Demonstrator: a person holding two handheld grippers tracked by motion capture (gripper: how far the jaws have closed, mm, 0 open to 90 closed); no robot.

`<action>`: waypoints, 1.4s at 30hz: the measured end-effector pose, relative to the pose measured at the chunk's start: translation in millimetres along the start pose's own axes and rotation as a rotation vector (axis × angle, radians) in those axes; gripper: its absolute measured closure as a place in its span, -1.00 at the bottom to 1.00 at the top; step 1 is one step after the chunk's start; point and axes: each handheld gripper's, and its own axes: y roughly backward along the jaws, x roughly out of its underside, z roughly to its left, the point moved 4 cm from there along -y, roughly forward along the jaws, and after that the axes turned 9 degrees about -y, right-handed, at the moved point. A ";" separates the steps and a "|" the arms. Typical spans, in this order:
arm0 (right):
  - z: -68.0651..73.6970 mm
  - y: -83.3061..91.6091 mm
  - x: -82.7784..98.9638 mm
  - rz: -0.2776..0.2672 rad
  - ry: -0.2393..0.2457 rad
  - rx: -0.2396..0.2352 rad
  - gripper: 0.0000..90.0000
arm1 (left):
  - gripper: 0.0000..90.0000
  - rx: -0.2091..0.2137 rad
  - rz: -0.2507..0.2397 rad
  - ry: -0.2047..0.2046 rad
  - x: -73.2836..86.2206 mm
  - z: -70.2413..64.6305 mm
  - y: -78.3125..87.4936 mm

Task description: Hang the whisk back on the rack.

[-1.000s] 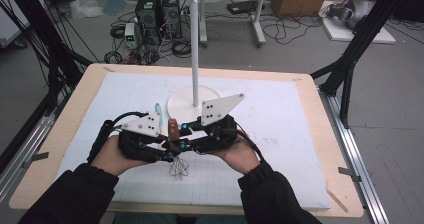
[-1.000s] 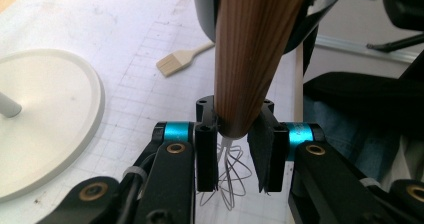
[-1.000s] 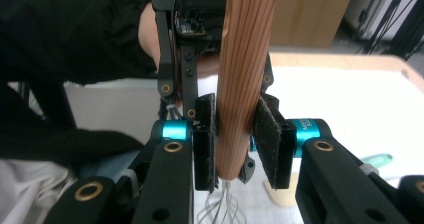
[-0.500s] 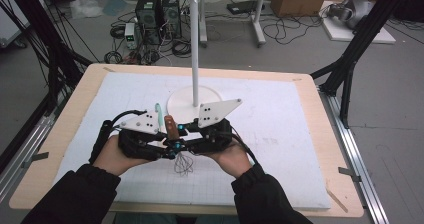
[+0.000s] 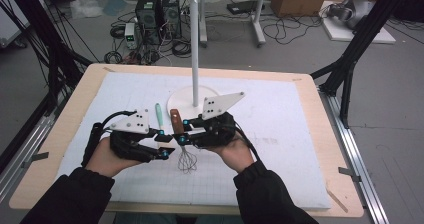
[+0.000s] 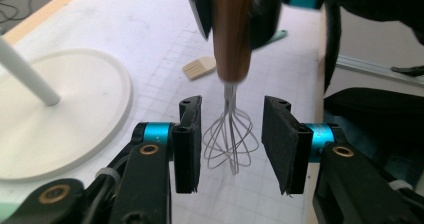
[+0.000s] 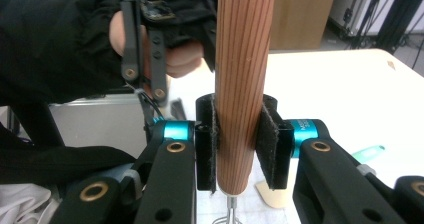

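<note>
One whisk [image 5: 183, 143]: right gripper [image 7: 235, 151] clamps wooden handle; left gripper [image 6: 231, 143] jaws just opened, wires between untouched. Handover to right complete.

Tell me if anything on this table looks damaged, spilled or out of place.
Nothing stands out. The right gripper is clamped on the whisk by its wooden handle, wires hanging down intact. The left gripper has just been opening, its jaws apart on either side of the wires. The white stand is upright.

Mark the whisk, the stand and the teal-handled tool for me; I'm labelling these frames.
whisk [image 5: 175, 121], high view, wooden handle.
stand [image 5: 181, 98], high view, round white base.
teal-handled tool [image 5: 158, 115], high view, middle of its handle.
</note>
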 end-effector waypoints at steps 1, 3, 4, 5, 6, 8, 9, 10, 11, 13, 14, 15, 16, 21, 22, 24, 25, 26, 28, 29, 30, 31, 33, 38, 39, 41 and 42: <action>-2.4 1.2 0.0 -0.001 -0.010 0.003 0.61 | 0.30 -0.010 0.001 0.002 1.5 0.6 1.3; -6.5 3.6 -0.9 -0.004 -0.021 0.008 0.61 | 0.26 -0.024 0.002 0.007 3.9 1.5 4.0; -8.2 5.3 -1.8 -0.004 -0.030 0.009 0.61 | 0.23 -0.032 -0.002 0.009 5.2 1.8 5.1; -10.6 6.9 -2.6 -0.005 -0.034 0.011 0.61 | 0.19 -0.037 -0.003 0.013 6.4 1.9 6.5; -12.8 8.3 -3.7 -0.008 -0.045 0.012 0.61 | 0.16 -0.046 -0.009 0.020 7.9 2.0 7.5; -17.5 11.8 -6.0 -0.010 -0.058 0.016 0.61 | 0.10 -0.061 -0.005 0.023 11.0 3.1 8.9; -19.9 13.5 -7.6 -0.008 -0.056 0.020 0.61 | 0.07 -0.065 -0.009 0.031 12.6 3.5 9.2; -21.5 15.1 -9.9 -0.012 -0.063 0.020 0.61 | 0.05 -0.067 -0.007 0.035 14.6 4.0 9.8; -23.2 16.8 -12.3 -0.014 -0.064 0.020 0.61 | 0.03 -0.072 -0.005 0.032 16.7 5.0 10.3; -26.2 20.0 -17.7 -0.015 -0.073 0.023 0.61 | -0.08 -0.090 -0.011 0.044 20.0 5.9 10.5; -28.6 21.3 -20.1 -0.014 -0.067 0.025 0.61 | -0.10 -0.091 -0.008 0.043 21.9 6.2 11.3; -30.6 22.3 -22.4 -0.012 -0.066 0.025 0.61 | -0.10 -0.092 -0.011 0.047 23.4 6.1 11.5; -32.2 23.7 -24.8 -0.008 -0.073 0.030 0.61 | -0.11 -0.097 -0.009 0.048 25.3 6.4 11.9; -40.1 28.9 -39.0 -0.008 -0.068 0.038 0.61 | -0.20 -0.123 -0.009 0.067 33.8 7.0 14.8; -41.0 29.3 -41.0 -0.007 -0.067 0.035 0.61 | -0.21 -0.130 -0.009 0.068 35.3 6.9 15.9; -44.4 29.9 -45.2 -0.009 -0.064 0.039 0.61 | -0.24 -0.140 -0.008 0.073 37.7 7.2 17.8; -45.6 30.2 -47.0 -0.008 -0.068 0.042 0.61 | -0.26 -0.140 -0.009 0.082 38.9 7.1 18.4; -46.7 30.4 -48.8 -0.006 -0.068 0.043 0.61 | -0.27 -0.140 -0.001 0.080 40.5 7.5 19.3; -49.3 31.9 -52.8 -0.008 -0.063 0.042 0.61 | -0.31 -0.155 -0.005 0.086 42.7 6.7 19.5; -49.9 32.3 -54.2 -0.009 -0.060 0.036 0.61 | -0.33 -0.161 -0.006 0.086 43.8 6.3 19.9; -50.5 33.1 -55.7 -0.008 -0.063 0.035 0.61 | -0.34 -0.166 -0.010 0.087 44.7 6.2 20.3; -51.2 33.7 -57.4 -0.008 -0.063 0.035 0.61 | -0.35 -0.168 -0.013 0.089 45.5 6.1 20.7; -53.0 34.5 -60.9 -0.005 -0.063 0.033 0.61 | -0.38 -0.182 -0.014 0.089 47.0 6.4 22.8; -59.7 37.0 -68.2 -0.009 -0.066 0.051 0.61 | -0.41 -0.208 -0.018 0.084 50.8 6.6 27.3; -62.1 38.1 -69.9 -0.014 -0.067 0.053 0.61 | -0.41 -0.209 -0.018 0.085 51.5 6.7 27.8; -65.2 40.1 -73.4 -0.018 -0.067 0.064 0.61 | -0.42 -0.220 -0.020 0.085 53.2 7.0 28.9; -66.2 40.8 -74.7 -0.020 -0.067 0.069 0.61 | -0.43 -0.224 -0.021 0.085 54.0 7.1 29.4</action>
